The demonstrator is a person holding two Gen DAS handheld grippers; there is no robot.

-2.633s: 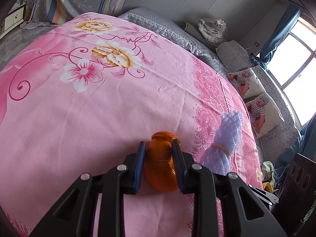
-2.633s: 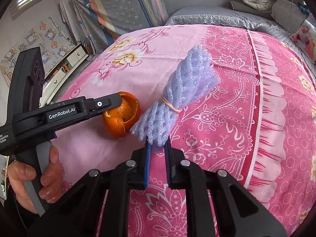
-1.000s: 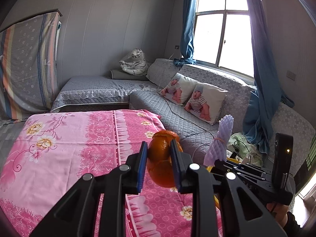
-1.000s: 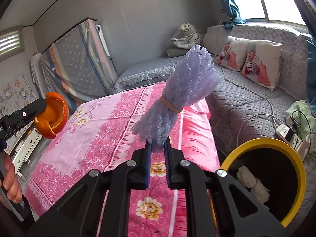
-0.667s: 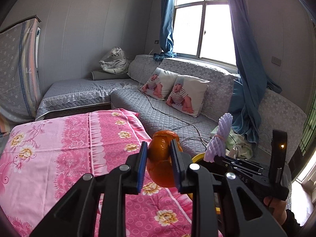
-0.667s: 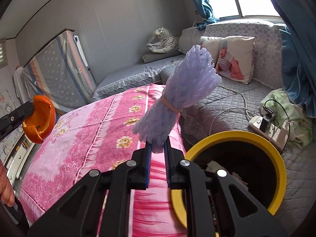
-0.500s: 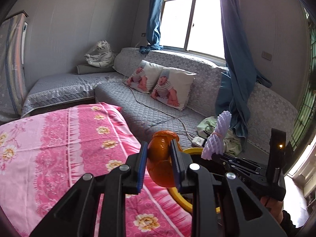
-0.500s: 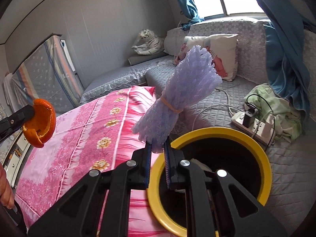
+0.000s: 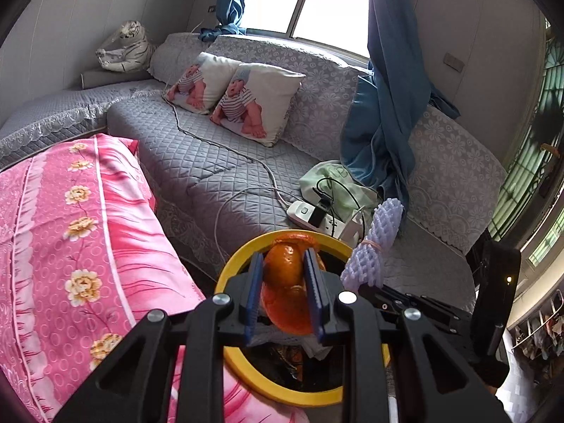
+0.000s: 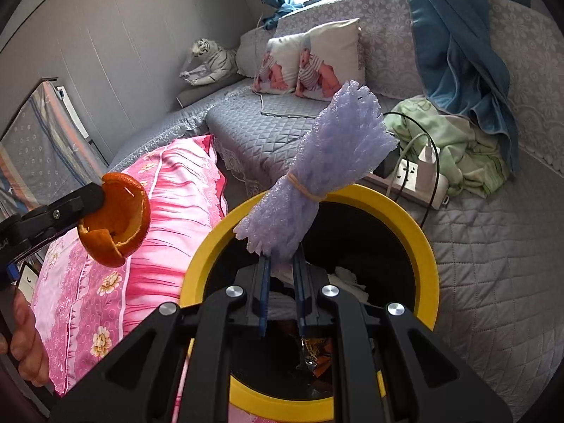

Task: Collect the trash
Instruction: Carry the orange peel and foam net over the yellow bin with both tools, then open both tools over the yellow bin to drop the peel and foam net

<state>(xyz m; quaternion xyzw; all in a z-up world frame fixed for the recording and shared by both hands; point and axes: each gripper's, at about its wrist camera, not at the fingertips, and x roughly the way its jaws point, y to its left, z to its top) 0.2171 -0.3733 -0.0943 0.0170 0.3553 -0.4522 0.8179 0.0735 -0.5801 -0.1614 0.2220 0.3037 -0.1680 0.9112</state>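
The left gripper (image 9: pixel 283 290) is clenched on a hollow orange peel cup, torn at its rim (image 9: pixel 286 292), and the right gripper (image 10: pixel 281 290) is clamped on the frayed lower end of a pale lilac foam fruit-net bundle cinched by a tan rubber band (image 10: pixel 317 179). Both loads are off the pink floral bedspread (image 9: pixel 70 246) and in the air at the round black bin with the yellow rim (image 10: pixel 405 218), which stands between the bed and the grey quilted sofa (image 9: pixel 211 162).

The relation that matters is straight down. In the right wrist view the bin's mouth lies directly below and ahead of the right gripper, and the foam bundle's long axis runs up and away from the pads, leaning over the opening. The left gripper looks nearer the bed-side rim; from the right wrist view its peel (image 10: pixel 116 218) seems to hang over the bedspread, not the opening, though the fisheye makes that hard to judge. The right hand therefore appears better placed to let go first.

Crumpled white paper and dark scraps already lie inside the bin
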